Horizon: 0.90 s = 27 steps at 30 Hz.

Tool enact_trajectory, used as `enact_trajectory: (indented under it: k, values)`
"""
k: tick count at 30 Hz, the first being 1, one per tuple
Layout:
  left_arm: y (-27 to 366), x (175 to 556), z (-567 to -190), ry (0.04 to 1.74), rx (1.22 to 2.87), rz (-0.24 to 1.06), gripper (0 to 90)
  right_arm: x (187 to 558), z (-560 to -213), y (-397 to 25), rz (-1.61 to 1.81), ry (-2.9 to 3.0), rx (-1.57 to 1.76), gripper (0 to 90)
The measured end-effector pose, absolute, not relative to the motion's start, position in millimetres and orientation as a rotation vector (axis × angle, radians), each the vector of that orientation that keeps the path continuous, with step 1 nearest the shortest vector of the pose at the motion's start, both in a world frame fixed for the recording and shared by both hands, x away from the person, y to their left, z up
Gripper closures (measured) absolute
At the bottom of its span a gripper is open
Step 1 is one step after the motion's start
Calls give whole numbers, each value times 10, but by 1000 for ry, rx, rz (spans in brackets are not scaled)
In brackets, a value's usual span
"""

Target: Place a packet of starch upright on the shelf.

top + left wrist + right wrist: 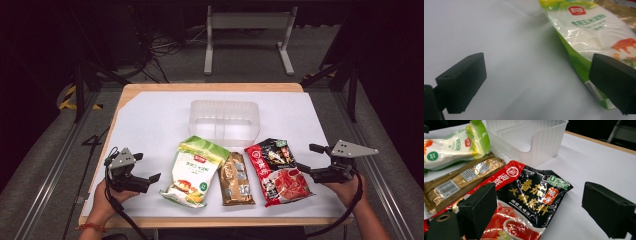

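Note:
Three food packets lie side by side near the front of the white-covered table: a green and white bag, a gold-brown packet and a red and black soup-base packet. My left gripper is open just left of the green and white bag, whose lower edge lies by one jaw; nothing sits between the jaws of the left gripper. My right gripper is open at the right edge of the red and black packet, low over it, holding nothing.
A translucent plastic bin with an inner divider stands behind the packets, mid-table; it shows in the right gripper view as the bin beyond the gold-brown packet. Bare white sheet lies left and right of it. Stands and cables occupy the dark floor beyond.

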State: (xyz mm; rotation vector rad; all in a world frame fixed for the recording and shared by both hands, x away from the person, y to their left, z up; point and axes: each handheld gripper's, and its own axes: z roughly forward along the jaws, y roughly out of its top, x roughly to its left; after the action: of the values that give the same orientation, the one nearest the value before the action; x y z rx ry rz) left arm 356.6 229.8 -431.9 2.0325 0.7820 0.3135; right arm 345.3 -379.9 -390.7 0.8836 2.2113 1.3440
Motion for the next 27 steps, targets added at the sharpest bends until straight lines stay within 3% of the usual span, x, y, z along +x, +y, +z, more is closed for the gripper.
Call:
enact_trajectory:
  k: [13,27]
  values:
    - [1980,3795,-4213,641,2098,131,125,3495,-3982,-3641,1262,2228,767,181]
    - [1553,4214,-4388,604,2180,-111,112,3504,-4101,-3572,1194,2256,762,195]
